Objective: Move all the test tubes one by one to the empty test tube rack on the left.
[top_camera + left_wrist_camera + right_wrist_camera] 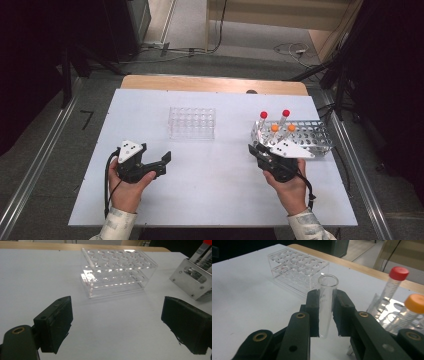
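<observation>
A clear plastic tube rack [192, 123] [117, 271] [297, 266] with several empty holes stands in the middle of the white table. At the right stands a metal rack [305, 135] [192, 277] holding capped tubes, two red-capped [263, 115] [398, 273] and two orange-capped [274, 128] [415, 303]. My right gripper [257, 150] [327, 312], just left of the metal rack, is shut on an open-topped clear glass tube [326, 302] held upright. My left gripper [162, 162] [117, 325] is open above bare table, facing the clear rack.
The white board [210, 195] covers a wooden table whose far edge [215, 84] shows behind it. Cables trail across the floor beyond. Dark stands and metal rails flank the table on both sides.
</observation>
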{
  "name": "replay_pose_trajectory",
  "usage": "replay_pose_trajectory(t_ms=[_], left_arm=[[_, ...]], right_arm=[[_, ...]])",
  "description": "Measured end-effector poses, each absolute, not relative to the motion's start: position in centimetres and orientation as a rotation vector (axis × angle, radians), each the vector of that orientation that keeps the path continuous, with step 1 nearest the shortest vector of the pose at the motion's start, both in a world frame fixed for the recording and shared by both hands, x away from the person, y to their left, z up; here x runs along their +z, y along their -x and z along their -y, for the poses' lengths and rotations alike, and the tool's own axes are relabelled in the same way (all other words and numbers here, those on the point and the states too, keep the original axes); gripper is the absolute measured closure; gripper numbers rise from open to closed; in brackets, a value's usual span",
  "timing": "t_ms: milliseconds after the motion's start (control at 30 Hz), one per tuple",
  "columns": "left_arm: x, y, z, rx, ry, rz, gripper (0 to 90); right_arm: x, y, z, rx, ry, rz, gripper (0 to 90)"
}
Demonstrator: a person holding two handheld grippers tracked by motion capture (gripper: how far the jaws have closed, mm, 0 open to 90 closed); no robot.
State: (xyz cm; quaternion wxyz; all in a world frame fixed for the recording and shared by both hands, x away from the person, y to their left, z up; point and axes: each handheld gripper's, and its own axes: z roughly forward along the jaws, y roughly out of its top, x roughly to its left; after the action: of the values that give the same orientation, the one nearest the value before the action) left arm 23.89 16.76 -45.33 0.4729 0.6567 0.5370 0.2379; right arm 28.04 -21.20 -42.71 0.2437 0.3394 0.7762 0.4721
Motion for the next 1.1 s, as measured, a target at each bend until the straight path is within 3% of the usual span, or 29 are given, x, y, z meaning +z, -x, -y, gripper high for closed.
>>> replay_pose_trajectory(t_ms=[633,967,1100], left_arm=[[-42.6,-26.9,-9.8,0.556,-1.67,-1.147,17.7],[-42.5,-27.8,-7.5,0.498,-1.687,-1.086,33.9],[-42.2,-28.0,-6.7,0.474,-1.689,-1.053,47.1]], right_arm=[[-44.7,-30.1,15.4,1.306,-0.885,-2.198,73.0],[-45.4,-30.7,12.7,1.335,-0.871,-2.223,73.0],[-45.5,-30.6,12.1,1.337,-0.864,-2.233,73.0]])
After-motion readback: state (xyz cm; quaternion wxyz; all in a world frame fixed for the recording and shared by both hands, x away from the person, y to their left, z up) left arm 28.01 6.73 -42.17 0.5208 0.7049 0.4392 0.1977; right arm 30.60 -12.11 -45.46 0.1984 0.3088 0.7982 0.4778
